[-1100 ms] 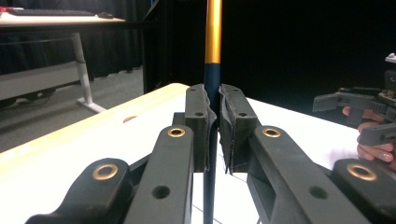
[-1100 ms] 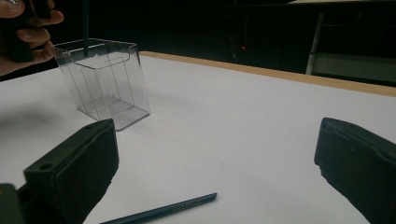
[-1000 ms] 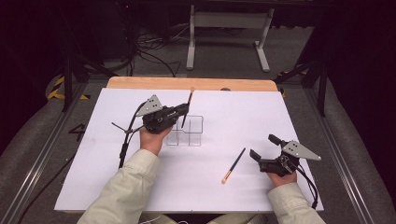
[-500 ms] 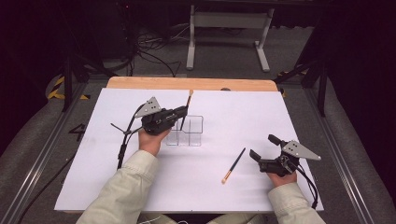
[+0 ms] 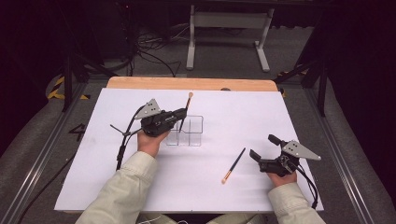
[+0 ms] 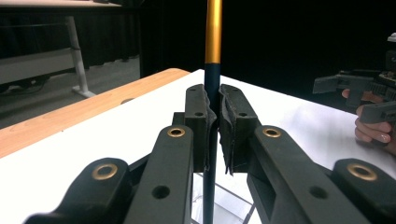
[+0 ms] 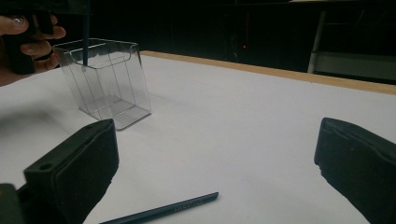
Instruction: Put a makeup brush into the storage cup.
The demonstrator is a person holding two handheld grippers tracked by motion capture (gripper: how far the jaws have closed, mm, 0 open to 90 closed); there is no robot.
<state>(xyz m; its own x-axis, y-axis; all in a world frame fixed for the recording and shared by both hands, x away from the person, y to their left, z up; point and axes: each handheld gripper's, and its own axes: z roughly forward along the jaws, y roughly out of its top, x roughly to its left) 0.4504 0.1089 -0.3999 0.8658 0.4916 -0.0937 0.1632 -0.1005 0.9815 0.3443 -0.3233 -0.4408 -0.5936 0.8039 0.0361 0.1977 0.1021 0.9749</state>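
brush: light, stiff, slick handle; we grab mid-handle
left gripper: pinching brush over the holder
right gripper: spread, empty

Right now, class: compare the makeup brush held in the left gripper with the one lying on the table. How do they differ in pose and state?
The held brush stands nearly upright, clamped by the left gripper, its lower end in the clear organizer. The loose brush lies flat on the white table, ungripped, before the open right gripper. Both have dark handles.
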